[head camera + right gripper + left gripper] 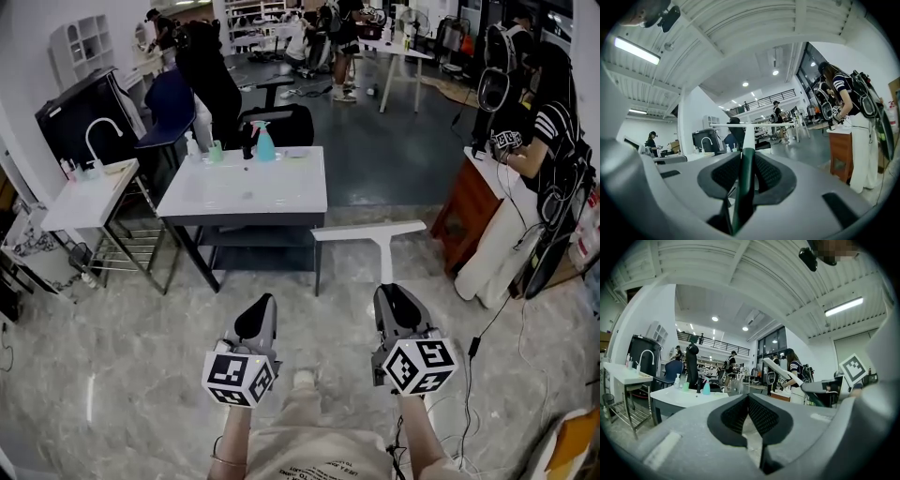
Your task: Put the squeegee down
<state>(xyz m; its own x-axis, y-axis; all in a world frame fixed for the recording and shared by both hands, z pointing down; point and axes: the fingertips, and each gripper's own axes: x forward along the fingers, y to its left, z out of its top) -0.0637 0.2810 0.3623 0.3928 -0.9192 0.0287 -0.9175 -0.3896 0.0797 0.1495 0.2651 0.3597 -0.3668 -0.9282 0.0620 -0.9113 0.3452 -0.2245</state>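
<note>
Squeegee (373,236) in your right gripper (394,294): it hangs in the air ahead of you, above the marbled floor (131,356), resting on nothing. The jaws stand partly apart, clamped on its dark green handle (743,187). From there the white shaft runs forward to the white crossbar, which lies level. In the head view that crossbar shows just in front of the near right corner of the white table (234,195).

Your left gripper (262,306) is beside the right one, apart from it, its jaws brought together with nothing between them. Both grippers point level, toward the table.

A teal spray bottle (265,143) stands at the table's far edge. A white sink stand (80,202) with a curved faucet is to the table's left.
</note>
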